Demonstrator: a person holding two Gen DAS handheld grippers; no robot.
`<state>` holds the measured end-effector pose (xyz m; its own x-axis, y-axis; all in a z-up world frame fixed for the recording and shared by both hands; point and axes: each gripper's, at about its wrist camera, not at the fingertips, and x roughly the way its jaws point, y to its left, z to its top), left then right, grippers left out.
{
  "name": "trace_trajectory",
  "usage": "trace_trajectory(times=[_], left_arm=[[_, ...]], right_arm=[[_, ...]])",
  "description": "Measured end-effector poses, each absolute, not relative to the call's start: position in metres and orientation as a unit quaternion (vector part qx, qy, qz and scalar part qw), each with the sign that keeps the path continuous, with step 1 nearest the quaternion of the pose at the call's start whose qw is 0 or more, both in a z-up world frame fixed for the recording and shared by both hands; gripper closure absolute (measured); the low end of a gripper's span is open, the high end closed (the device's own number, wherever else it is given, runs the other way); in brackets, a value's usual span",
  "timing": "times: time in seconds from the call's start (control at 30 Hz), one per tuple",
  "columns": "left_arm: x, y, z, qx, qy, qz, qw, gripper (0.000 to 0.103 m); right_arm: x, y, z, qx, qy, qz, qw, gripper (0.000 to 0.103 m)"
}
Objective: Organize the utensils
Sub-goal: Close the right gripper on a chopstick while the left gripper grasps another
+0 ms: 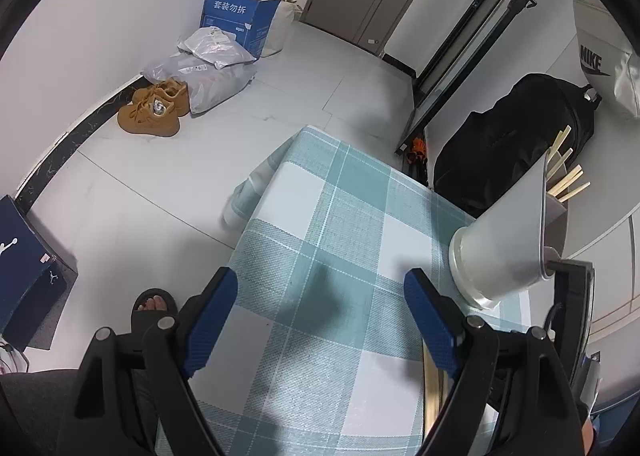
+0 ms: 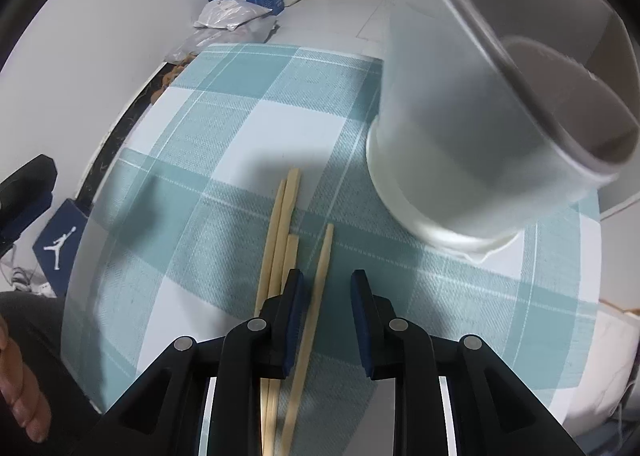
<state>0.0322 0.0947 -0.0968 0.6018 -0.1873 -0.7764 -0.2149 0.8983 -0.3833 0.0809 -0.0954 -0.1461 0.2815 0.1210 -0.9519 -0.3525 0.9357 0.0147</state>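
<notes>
My left tongs (image 1: pixel 316 320) are released, jaws spread wide over the checked teal-and-white surface (image 1: pixel 320 216), nothing between them. My right tongs (image 2: pixel 326 316) are also released, jaws partly apart, hovering low over the loose chopsticks (image 2: pixel 286 224) lying on the surface. One chopstick (image 2: pixel 316 288) runs lengthwise through the gap between the jaws; I can't tell whether either pad touches it. The others lie just beside it on the left, partly under the left finger (image 2: pixel 294 308).

White cup (image 1: pixel 504 248) stands at the right edge of the surface, near my right tongs; it reads tilted in both views, likely lens distortion. In the left wrist view, several chopstick ends (image 1: pixel 566 172) stick up out of its mouth. In the right wrist view the cup (image 2: pixel 472 128) fills the upper right, its contents not discernible.

On the floor: tan shoes (image 1: pixel 154 108), blue box (image 1: pixel 240 18), black bag (image 1: pixel 516 136).
</notes>
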Motion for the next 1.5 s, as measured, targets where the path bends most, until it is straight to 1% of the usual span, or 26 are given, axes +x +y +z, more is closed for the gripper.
trace_trajectory(times=[0.03,0.13,0.17,0.2,0.37,0.53,0.7,0.73,0.87,1.07,1.2,1.33,1.5], left_arm=[[0.033,0.095,-0.097,-0.225,0.447,0.009,0.866,0.021],[0.032,0.098,-0.099,-0.223,0.450,0.015,0.865,0.021],[0.032,0.099,-0.100,-0.223,0.453,0.018,0.863,0.021],[0.031,0.099,-0.101,-0.223,0.455,0.019,0.862,0.021],[0.028,0.095,-0.107,-0.204,0.468,0.024,0.860,0.021],[0.029,0.076,-0.119,-0.194,0.502,-0.016,0.843,0.021],[0.027,0.045,-0.123,-0.155,0.531,-0.062,0.831,0.021],[0.025,0.039,-0.123,-0.145,0.536,-0.066,0.829,0.021],[0.027,0.018,-0.126,-0.124,0.562,-0.088,0.813,0.021],[0.033,0.000,-0.128,-0.087,0.581,-0.082,0.805,0.021],[0.035,-0.006,-0.129,-0.053,0.589,-0.061,0.804,0.021],[0.036,-0.014,-0.132,-0.012,0.604,-0.043,0.796,0.021],[0.046,-0.007,-0.133,-0.023,0.635,-0.026,0.772,0.021]], right_arm=[[0.081,-0.092,-0.146,-0.108,0.577,0.148,0.796,0.079],[0.083,-0.087,-0.146,-0.109,0.571,0.144,0.801,0.084],[0.084,-0.087,-0.146,-0.106,0.570,0.143,0.802,0.087],[0.086,-0.086,-0.147,-0.105,0.569,0.141,0.804,0.098],[0.088,-0.096,-0.142,-0.063,0.568,0.149,0.807,0.099],[0.073,-0.127,-0.113,0.005,0.533,0.177,0.827,0.099],[0.063,-0.171,-0.088,0.092,0.494,0.192,0.843,0.099],[0.060,-0.187,-0.086,0.131,0.488,0.197,0.840,0.099],[0.054,-0.225,-0.089,0.213,0.468,0.194,0.835,0.099],[0.046,-0.276,-0.116,0.322,0.460,0.174,0.809,0.099],[0.044,-0.297,-0.121,0.349,0.451,0.148,0.808,0.099],[0.042,-0.324,-0.104,0.360,0.419,0.133,0.823,0.099],[0.041,-0.331,-0.093,0.359,0.394,0.134,0.836,0.099]])
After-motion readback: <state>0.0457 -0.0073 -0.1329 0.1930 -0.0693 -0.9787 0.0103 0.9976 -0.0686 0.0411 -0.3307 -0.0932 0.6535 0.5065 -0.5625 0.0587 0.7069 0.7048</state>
